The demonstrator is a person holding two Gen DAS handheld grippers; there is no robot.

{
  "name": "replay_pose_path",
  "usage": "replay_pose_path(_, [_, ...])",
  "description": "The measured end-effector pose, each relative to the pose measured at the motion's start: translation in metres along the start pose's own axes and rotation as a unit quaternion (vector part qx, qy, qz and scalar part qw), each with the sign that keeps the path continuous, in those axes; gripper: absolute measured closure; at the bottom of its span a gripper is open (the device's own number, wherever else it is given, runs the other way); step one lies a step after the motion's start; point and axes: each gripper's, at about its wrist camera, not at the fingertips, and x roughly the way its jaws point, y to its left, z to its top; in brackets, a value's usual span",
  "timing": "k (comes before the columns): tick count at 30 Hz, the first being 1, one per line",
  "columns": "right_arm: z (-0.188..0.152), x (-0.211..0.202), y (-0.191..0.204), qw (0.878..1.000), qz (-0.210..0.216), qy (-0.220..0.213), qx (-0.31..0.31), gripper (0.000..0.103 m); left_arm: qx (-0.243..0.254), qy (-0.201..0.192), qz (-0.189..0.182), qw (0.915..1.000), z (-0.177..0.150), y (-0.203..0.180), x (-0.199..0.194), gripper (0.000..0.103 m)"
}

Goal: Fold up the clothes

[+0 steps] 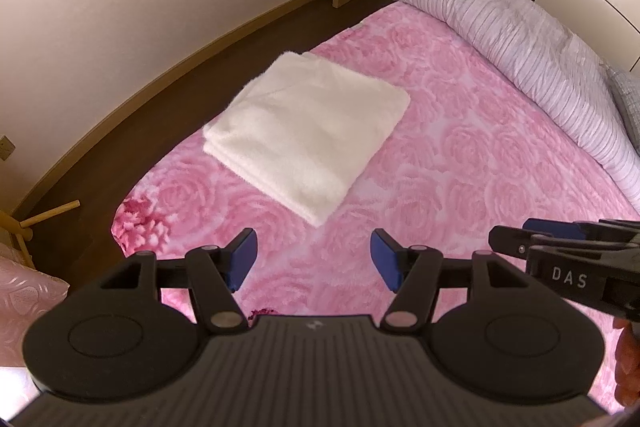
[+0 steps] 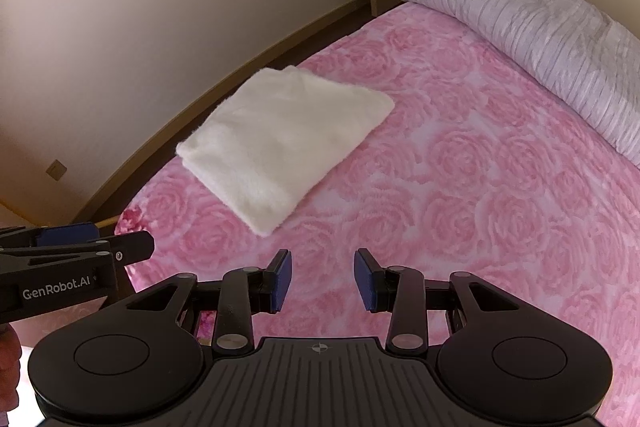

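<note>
The white fluffy folded cloth lies square near the left edge of the pink rose-patterned bed. Left tool and right tool hang open, empty, above clear bedspread.

White fluffy towel; pink rose-patterned bedspread; lilac ribbed duvet.

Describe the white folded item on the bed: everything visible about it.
The white cloth is cream-white and fluffy, like plush fleece. It is folded into a neat, roughly square stack, with layered edges showing along its near left side. It lies flat on the pink rose-patterned bedspread, near the bed's left edge. Neither gripper touches it; only the bedspread does.
</note>
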Motion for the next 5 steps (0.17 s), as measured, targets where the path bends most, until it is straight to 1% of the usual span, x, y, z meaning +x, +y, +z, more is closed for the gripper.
replay_pose_path(5, [-0.0005,-0.0008,-0.0028,1.0,0.008,0.0,-0.006,0.064,0.002,-0.009,0.011,0.9999,-0.0009,-0.0051,-0.0054,0.044])
